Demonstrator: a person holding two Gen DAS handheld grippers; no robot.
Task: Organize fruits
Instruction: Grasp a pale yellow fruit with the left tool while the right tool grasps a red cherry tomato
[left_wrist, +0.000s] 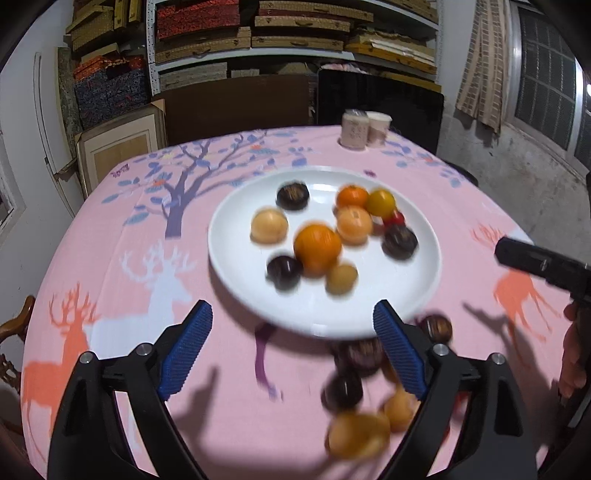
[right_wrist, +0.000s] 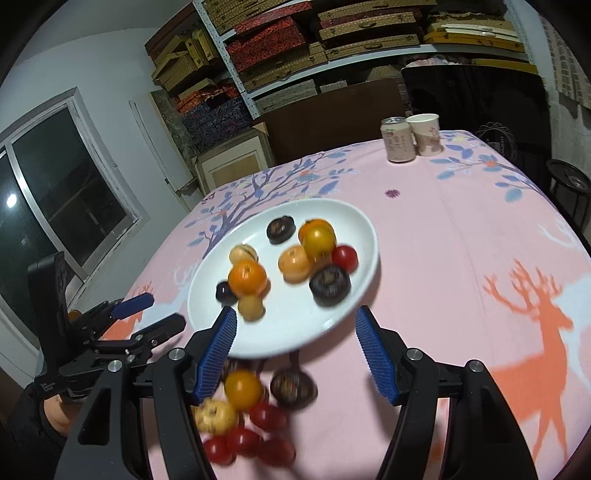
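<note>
White round plate (left_wrist: 413, 280) on pink cloth (left_wrist: 229, 417), holding small round fruits (left_wrist: 317, 245): orange, pale peach, yellow, one red, some dark brown. More fruits (right_wrist: 243, 389) loose on the cloth at 6 o'clock from the plate: red ones, a yellow one, tan ones, dark ones, all blurry. Left claw (left_wrist: 293, 343) wide open, holding nothing, blue pads at the plate's near rim. Right claw (right_wrist: 295, 349) partly open, empty too. Can (right_wrist: 398, 144) and cup (right_wrist: 424, 133) at 12 o'clock, well apart from the plate.

plate (left_wrist: 406, 295) – white | tablecloth (left_wrist: 110, 221) – pink, deer-and-tree print | tongs pads (right_wrist: 218, 350) – blue
</note>
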